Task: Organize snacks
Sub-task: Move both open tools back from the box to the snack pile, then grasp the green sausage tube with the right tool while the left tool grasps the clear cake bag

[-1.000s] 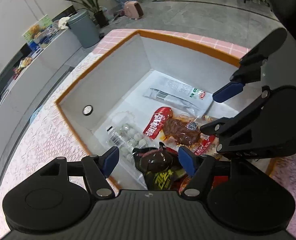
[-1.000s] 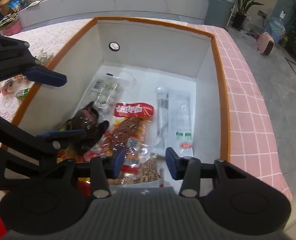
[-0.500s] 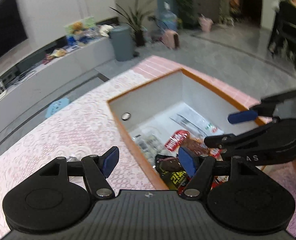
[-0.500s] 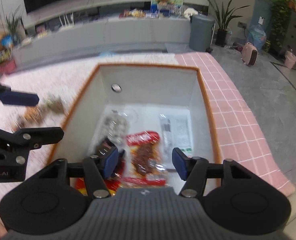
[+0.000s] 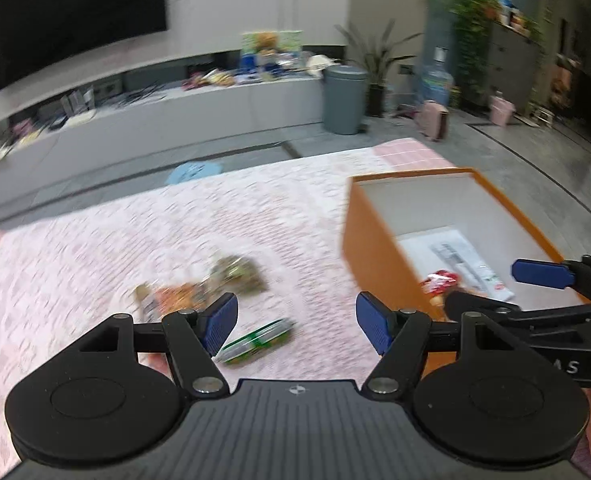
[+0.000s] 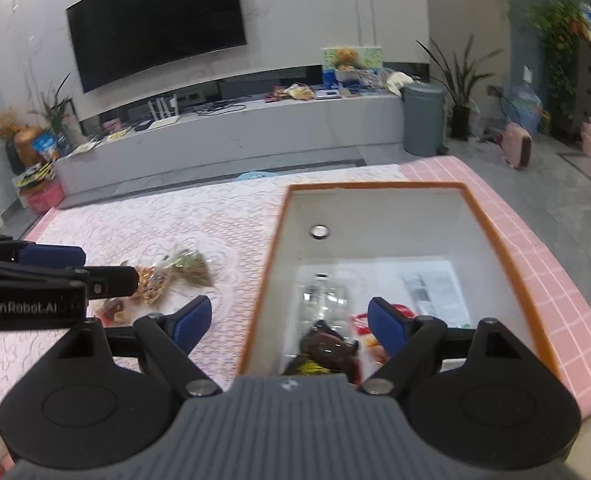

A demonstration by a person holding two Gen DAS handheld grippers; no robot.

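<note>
An orange-rimmed box (image 5: 379,258) (image 6: 491,232) with a white inside stands on the pink mat and holds several snack packets, among them a red one (image 5: 439,281) and a dark one (image 6: 327,350). Loose snacks lie on the mat left of it: a green packet (image 5: 257,340), an orange packet (image 5: 175,296) and a brownish bag (image 5: 237,272) (image 6: 189,268). My left gripper (image 5: 297,322) is open and empty above the mat, over the green packet. My right gripper (image 6: 289,320) is open and empty above the box's left rim.
The pink patterned mat (image 5: 95,248) spreads left of the box. Behind it runs a long grey TV bench (image 6: 235,128) with clutter, a grey bin (image 6: 421,116) and plants. Grey floor lies to the right.
Both grippers have lifted out of the box and tilted up. The left one swung left over the loose snacks on the mat. Both stayed open and empty.
</note>
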